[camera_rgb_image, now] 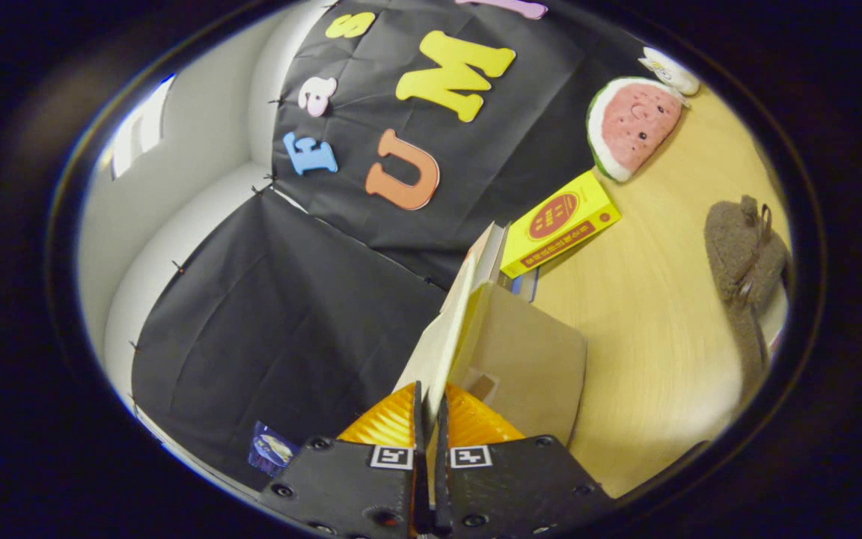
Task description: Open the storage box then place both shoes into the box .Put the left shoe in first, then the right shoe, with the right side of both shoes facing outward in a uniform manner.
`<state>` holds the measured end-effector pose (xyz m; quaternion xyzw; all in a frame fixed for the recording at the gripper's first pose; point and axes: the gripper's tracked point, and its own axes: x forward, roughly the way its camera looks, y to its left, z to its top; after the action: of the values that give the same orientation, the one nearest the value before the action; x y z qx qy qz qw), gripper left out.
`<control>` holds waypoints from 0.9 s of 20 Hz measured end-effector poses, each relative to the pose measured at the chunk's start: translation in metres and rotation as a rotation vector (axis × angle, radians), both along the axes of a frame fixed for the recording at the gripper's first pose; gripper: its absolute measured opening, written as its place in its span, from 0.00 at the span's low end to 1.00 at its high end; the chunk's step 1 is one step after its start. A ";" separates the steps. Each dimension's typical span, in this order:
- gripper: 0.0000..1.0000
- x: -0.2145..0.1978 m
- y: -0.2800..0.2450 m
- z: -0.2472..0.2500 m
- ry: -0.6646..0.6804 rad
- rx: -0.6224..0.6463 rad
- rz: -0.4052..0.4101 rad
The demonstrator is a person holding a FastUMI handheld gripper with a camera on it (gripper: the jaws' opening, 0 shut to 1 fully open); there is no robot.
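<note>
My gripper (429,398) is shut on the thin edge of the storage box's pale lid (440,337), which runs straight ahead from between the fingers and stands raised on edge. The cardboard box (532,367) sits just beyond the fingers on the wooden table (648,337), one brown side wall facing me. A brown fuzzy shoe (738,254) with a small bow lies on the table well beyond and to the right of the box. The whole view is tilted steeply.
A yellow carton (560,224) leans over some books just behind the box. Farther back lies a watermelon-slice plush (633,127) with a small white toy (670,69) past it. Black cloth walls close the booth to the left.
</note>
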<state>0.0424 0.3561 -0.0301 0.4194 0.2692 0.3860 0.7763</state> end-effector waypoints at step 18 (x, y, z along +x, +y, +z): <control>0.04 -0.024 0.145 0.172 -0.403 -0.303 0.060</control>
<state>0.0187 0.5007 0.1421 0.2045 0.1761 0.4400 0.8565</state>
